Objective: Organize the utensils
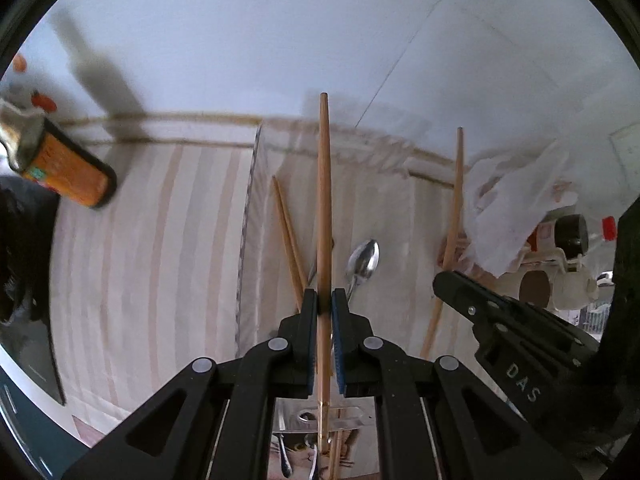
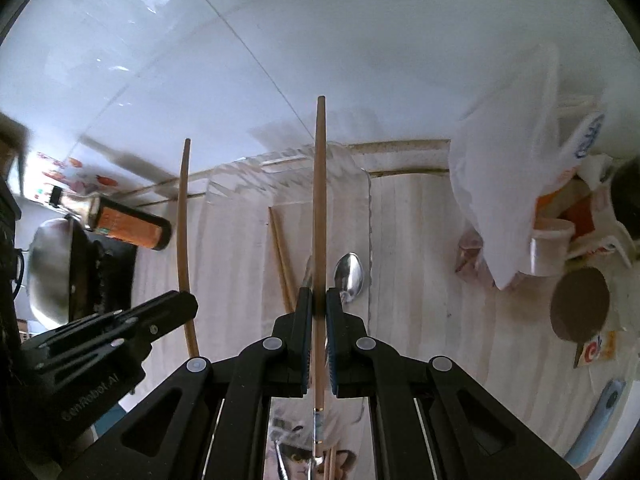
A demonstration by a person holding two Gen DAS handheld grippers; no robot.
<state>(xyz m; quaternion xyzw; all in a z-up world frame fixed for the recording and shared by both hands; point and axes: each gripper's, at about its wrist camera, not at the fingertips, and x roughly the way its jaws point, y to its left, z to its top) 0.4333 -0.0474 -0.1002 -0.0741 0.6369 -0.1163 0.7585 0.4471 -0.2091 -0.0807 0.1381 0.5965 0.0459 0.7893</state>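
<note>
A pale, glossy white wall [image 1: 280,40] rises behind the counter [image 1: 160,240], which is covered in a cloth of cream and beige stripes. A thin seam [image 2: 248,48] runs slantwise across the wall panels. Soft daylight reflects off the upper left of the wall, and a brownish joint [image 2: 400,146] marks where wall meets counter.

Cool, even daylight fills both views, washing the far white wall [image 1: 240,40] pale blue. A soft blurred shadow [image 1: 100,76] slants across it at far left. Glare gleams on the spoon [image 2: 350,276]. Fisheye distortion bends the edges, ringed by black vignette; the orange bottle [image 1: 68,168] smears slightly.
</note>
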